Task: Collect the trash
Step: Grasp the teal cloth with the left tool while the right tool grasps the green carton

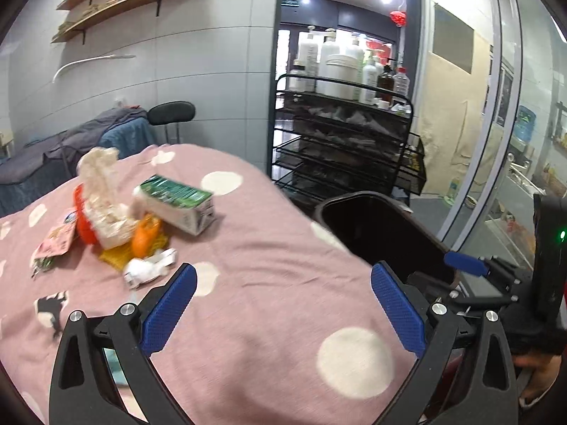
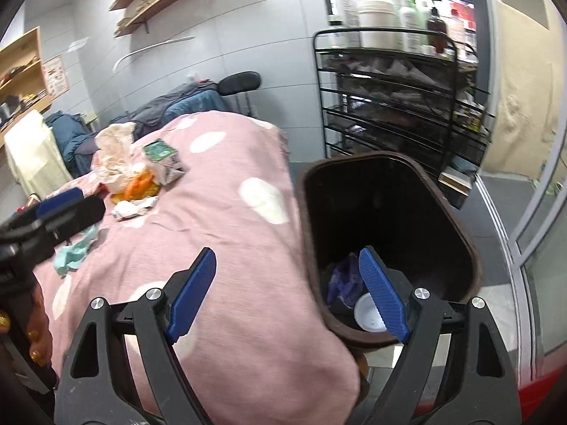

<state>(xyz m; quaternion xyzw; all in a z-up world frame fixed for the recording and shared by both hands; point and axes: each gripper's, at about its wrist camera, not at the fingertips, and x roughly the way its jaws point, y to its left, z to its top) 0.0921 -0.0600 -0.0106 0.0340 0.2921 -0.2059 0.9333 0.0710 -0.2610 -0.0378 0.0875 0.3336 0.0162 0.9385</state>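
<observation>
A pile of trash lies on the pink dotted bed cover (image 1: pixel 269 248): a green and white carton (image 1: pixel 177 203), crumpled tissue paper (image 1: pixel 101 191), an orange wrapper (image 1: pixel 143 235) and a white crumpled paper (image 1: pixel 147 269). My left gripper (image 1: pixel 283 294) is open and empty, a short way in front of the white paper. A dark bin (image 2: pixel 386 226) stands at the bed's right edge, with a purple wrapper (image 2: pixel 342 278) and a white cup (image 2: pixel 368 315) inside. My right gripper (image 2: pixel 288 287) is open and empty over the bin's near rim. A teal crumpled piece (image 2: pixel 76 251) lies by the left gripper.
A black wire cart (image 1: pixel 347 138) with bottles stands behind the bin. A black stool (image 1: pixel 172 113) and a bed with dark covers (image 1: pixel 71 141) are beyond. A glass door (image 1: pixel 503 141) is on the right. Wall shelves (image 1: pixel 124 0) hang above.
</observation>
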